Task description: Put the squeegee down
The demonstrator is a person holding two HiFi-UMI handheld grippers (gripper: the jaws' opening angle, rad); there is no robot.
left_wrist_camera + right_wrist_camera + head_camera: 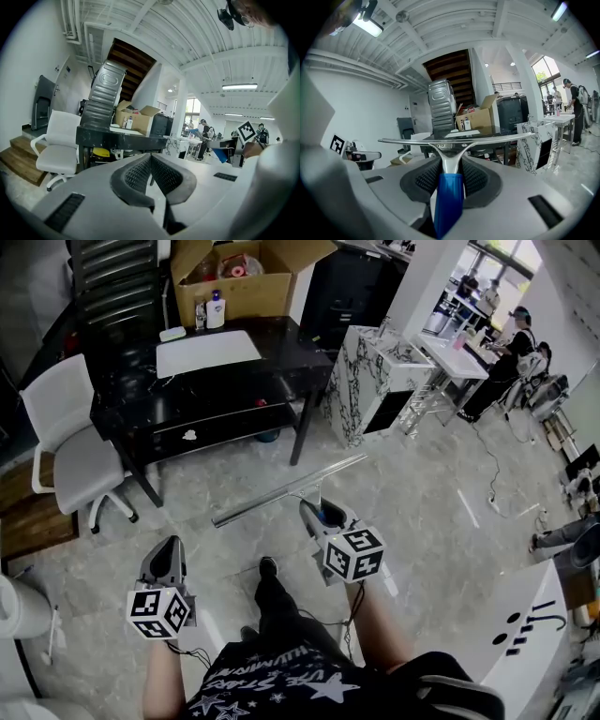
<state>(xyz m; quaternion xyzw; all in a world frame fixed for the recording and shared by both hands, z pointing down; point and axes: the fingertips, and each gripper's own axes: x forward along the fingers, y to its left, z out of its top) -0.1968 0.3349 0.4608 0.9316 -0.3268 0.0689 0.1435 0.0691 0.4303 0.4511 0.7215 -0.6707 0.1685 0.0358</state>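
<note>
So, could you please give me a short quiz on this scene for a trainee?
1. True or false: the left gripper holds the squeegee.
2. Multiple choice: what stands between the jaws of the right gripper? A. the squeegee's handle and neck; B. one end of its long bar; C. nothing.
3. Short answer: in the head view, which piece of furniture stands to the left of the black table?

Key: 1. False; its jaws are together on nothing. 2. A. 3. The white chair.
</note>
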